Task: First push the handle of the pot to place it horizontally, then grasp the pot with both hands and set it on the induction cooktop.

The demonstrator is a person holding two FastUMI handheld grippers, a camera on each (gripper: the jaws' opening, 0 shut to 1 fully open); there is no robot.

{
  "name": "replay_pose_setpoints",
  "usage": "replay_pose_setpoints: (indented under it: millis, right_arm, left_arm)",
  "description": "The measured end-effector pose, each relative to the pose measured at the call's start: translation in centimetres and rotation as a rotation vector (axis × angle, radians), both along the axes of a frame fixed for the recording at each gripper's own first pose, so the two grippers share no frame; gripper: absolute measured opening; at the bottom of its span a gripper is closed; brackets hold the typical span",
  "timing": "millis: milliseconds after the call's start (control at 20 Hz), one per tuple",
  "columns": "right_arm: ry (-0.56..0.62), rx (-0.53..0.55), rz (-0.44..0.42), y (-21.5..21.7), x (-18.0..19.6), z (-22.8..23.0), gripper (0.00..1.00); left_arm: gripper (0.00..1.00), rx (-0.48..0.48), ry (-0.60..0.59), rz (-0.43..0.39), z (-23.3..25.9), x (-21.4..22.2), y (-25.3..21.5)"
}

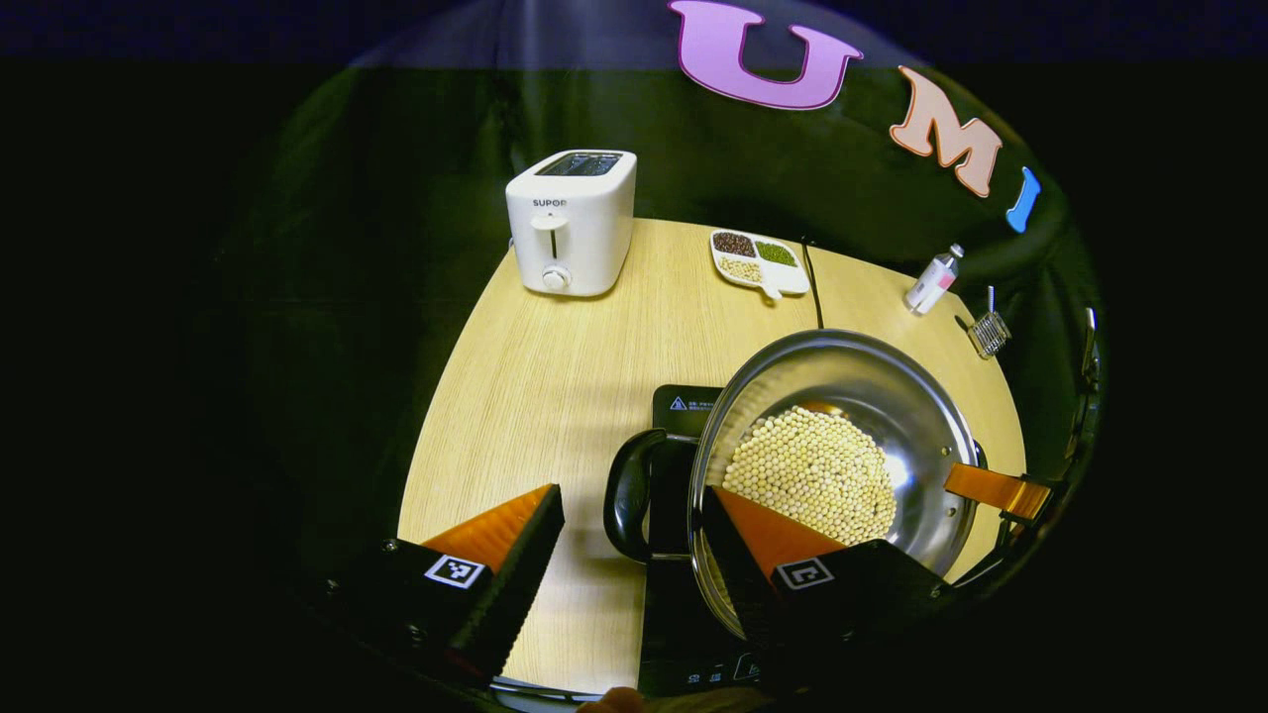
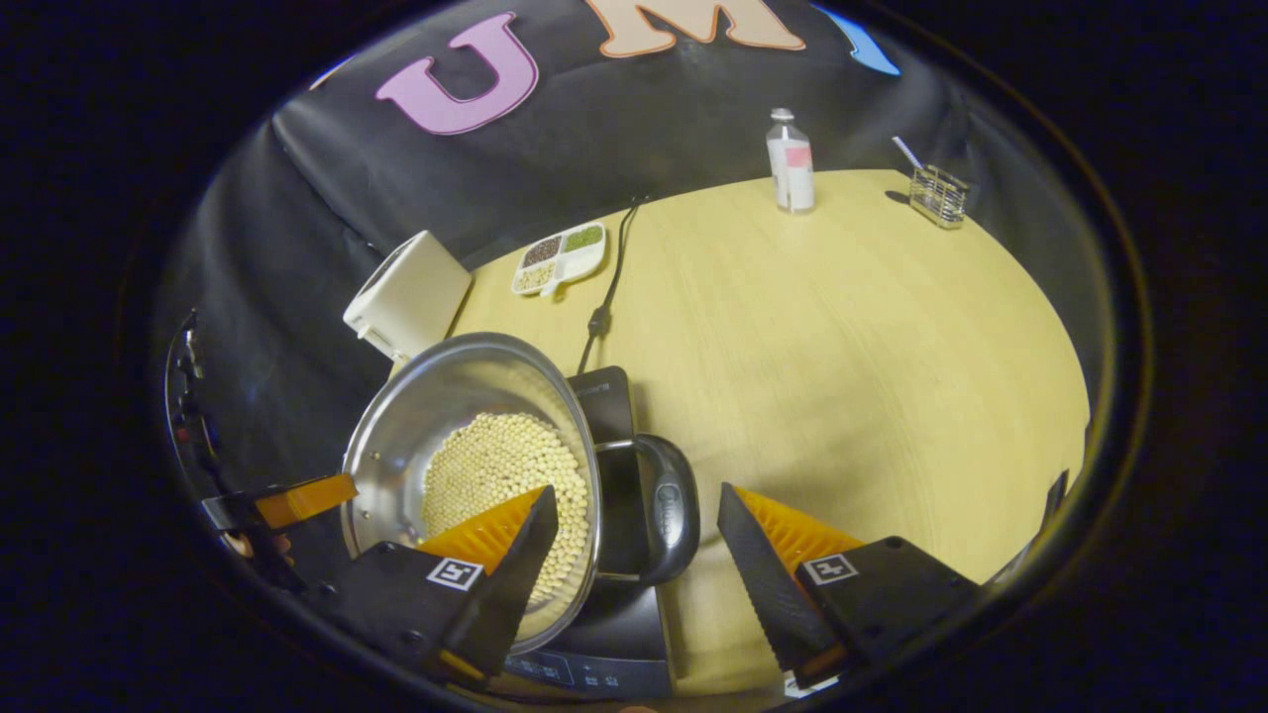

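Pot: shiny round stainless-steel pot (image 1: 842,396) w/ pale soybeans (image 1: 812,470) seen above flat black induction cooktop (image 1: 684,406); seated or just over it – cannot be told.
Left tongs: left tongs (image 1: 634,530) spread wide astride black loop handle (image 1: 629,495), one finger inside the rim; no pinch is made.
Right tongs: right tongs (image 2: 634,535) likewise spread round opposite black loop handle (image 2: 669,510).
Why: both handles are flanked so the load is shared & kept level, beans unspilled.
Table: round pale wooden table (image 2: 842,347), white toaster (image 1: 572,223) well apart.
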State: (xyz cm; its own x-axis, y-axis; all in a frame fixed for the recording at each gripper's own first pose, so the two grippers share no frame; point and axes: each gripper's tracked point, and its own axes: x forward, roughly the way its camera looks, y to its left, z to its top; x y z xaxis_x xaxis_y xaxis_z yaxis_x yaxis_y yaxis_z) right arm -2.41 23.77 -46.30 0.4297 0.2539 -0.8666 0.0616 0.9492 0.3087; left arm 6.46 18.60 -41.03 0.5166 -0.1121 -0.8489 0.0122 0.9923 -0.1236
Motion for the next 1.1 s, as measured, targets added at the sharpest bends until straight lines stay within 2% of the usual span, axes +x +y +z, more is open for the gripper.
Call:
replay_pose_setpoints:
  millis: [300,450,500,650,700,850,900,1000,1050,1100]
  right_arm:
    - [-0.038,-0.001,0.013,-0.1,0.2,0.6,0.94]
    - [-0.107,-0.005,-0.005,-0.9,1.1,1.8,0.94]
    - [-0.128,-0.007,-0.018,-1.3,1.4,2.2,1.0]
    - [-0.186,-0.035,-0.059,-3.3,2.3,3.3,1.0]
    - [-0.209,-0.05,-0.072,-4.0,2.6,3.7,0.94]
    - [-0.32,-0.103,-0.096,-6.2,4.1,6.6,0.94]
    - [-0.367,-0.127,-0.096,-7.0,4.7,8.0,1.0]
    - [-0.465,-0.18,-0.097,-8.7,5.8,11.2,1.0]
    - [-0.514,-0.203,-0.099,-9.4,6.3,13.0,0.94]
    - [-0.562,-0.222,-0.105,-10.0,6.8,15.0,0.94]
  left_arm:
    - [0.93,0.029,-0.049,0.023,0.7,0.4,0.5]
    - [0.92,0.083,-0.156,0.012,3.1,1.7,1.1]
    - [0.92,0.1,-0.197,0.007,3.9,2.2,1.1]
    - [0.92,0.152,-0.3,-0.014,6.7,3.2,0.7]
    - [0.92,0.166,-0.328,-0.022,7.6,3.5,0.4]
    - [0.93,0.195,-0.447,-0.06,11.6,4.2,-1.1]
    - [0.93,0.202,-0.489,-0.077,13.1,4.7,-2.0]
    - [0.93,0.205,-0.576,-0.095,16.1,5.7,-3.6]
    - [0.91,0.194,-0.615,-0.1,17.6,5.9,-4.5]
    - [0.9,0.177,-0.654,-0.103,19.2,6.2,-5.5]
